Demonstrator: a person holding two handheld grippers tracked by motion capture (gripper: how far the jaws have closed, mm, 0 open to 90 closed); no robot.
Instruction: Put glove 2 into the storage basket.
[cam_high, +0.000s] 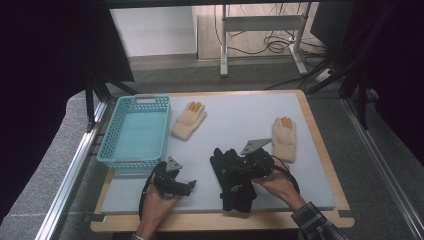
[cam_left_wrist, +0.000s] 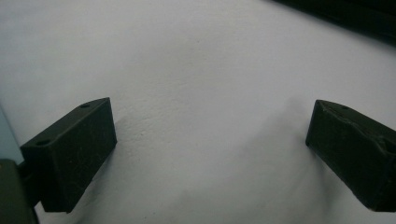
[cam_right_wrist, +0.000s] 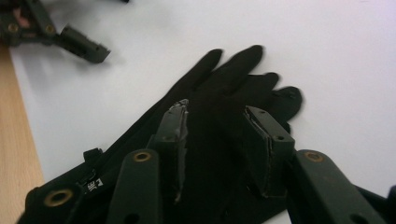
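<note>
A pair of black gloves lies stacked at the front middle of the grey mat, fingers pointing away from me. My right gripper rests on them; in the right gripper view its jaws stand narrowly apart, with a fold of the top black glove pinched between them. My left gripper lies low over bare mat to the left of the gloves, and in the left gripper view its jaws are wide apart and hold nothing. It also appears at the far left of the right gripper view.
A teal plastic basket stands at the left of the table. Two cream knitted gloves with orange fingertips lie on the mat, one beside the basket and one at the right. The mat's wooden border runs along the right edge.
</note>
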